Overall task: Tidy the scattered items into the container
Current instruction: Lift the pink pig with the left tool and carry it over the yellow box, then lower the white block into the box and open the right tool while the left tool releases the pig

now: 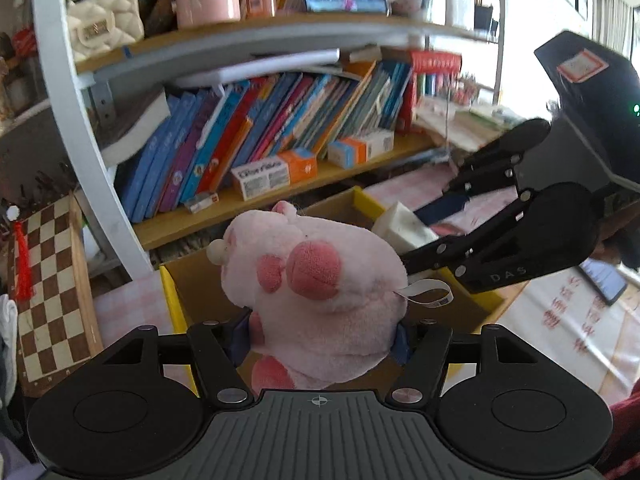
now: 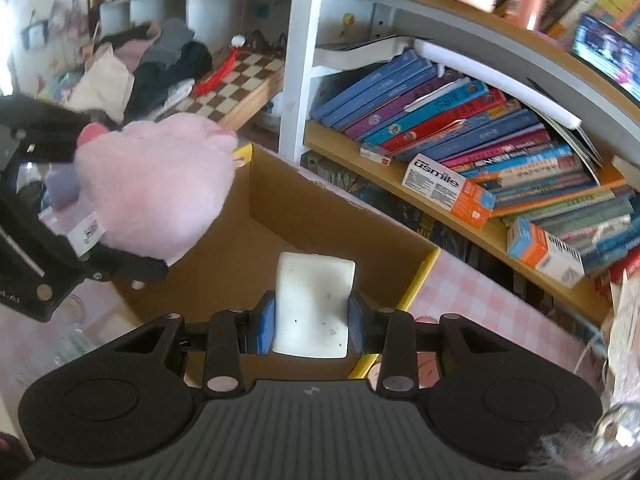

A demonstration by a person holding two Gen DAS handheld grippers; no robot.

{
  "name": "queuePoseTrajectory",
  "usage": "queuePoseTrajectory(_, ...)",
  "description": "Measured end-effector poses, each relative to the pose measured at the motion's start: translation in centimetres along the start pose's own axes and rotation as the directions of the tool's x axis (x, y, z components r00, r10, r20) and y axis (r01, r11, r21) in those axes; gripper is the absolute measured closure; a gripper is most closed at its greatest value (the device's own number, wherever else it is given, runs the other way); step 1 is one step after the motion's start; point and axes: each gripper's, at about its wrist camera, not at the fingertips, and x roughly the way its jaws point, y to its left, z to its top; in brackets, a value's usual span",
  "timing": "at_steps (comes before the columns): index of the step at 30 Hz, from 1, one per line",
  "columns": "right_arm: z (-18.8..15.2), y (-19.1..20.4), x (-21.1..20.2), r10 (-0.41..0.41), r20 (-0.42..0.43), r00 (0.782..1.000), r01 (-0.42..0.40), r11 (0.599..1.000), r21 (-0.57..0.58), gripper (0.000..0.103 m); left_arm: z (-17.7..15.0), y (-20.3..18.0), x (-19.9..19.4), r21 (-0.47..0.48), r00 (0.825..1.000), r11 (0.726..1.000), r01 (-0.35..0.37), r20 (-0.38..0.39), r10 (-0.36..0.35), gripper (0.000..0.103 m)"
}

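Grippers first: the left gripper (image 1: 320,340) is clamped on a pink plush toy (image 1: 316,272), its blue pads pressed into the toy's lower sides, so the plush fills the space directly ahead of the fingers with a white sewn-in tag (image 1: 430,292) hanging off its right flank. The right gripper (image 2: 311,320) squeezes a white rectangular block (image 2: 314,304) between its blue pads (image 2: 266,326), the block standing upright and reaching forward past the fingertips. Just beyond and below both tools sits an open cardboard box (image 2: 320,216) with yellow-edged flaps; the plush hangs over its left part as seen from the right wrist, the block over its near edge. Under the box lies a pink checked tablecloth (image 2: 472,292). Farther ahead rises a bookshelf (image 2: 440,208) with leaning books and small orange-and-white cartons (image 2: 448,190). Off to the left of it leans a chessboard (image 1: 48,288) with a red tassel.
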Motion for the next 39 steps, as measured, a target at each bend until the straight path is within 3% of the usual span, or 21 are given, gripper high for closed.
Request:
queuePoseTrajectory(8,1.2,-0.1,6.0,0.011,-0.115,0.993,-0.033,0.981,-0.192,0.068,0.9,1.5,4.6,0.066,0.993,0.998,0.008,-0.120,0.000,0.037)
queuePoseTrajectory(16,2.3,0.6,11.6,0.022,-0.243,0.970,-0.111,0.927,-0.359,0.068,1.7,1.9,9.0,0.127,0.973,0.991,0.032,-0.231,-0.001,0.037)
queuePoseTrajectory(25,2.3,-0.6,15.8,0.013,-0.363,0.932,-0.164,0.906,-0.390,0.068,1.6,2.6,11.8,0.142,0.948,0.989,0.040,-0.319,0.007,0.037)
queuePoseTrajectory(39,3.2,-0.8,17.3,0.025,-0.385,0.923,-0.194,0.892,-0.407,0.068,1.5,3.1,13.5,0.169,0.924,0.986,0.013,-0.379,0.053,0.034)
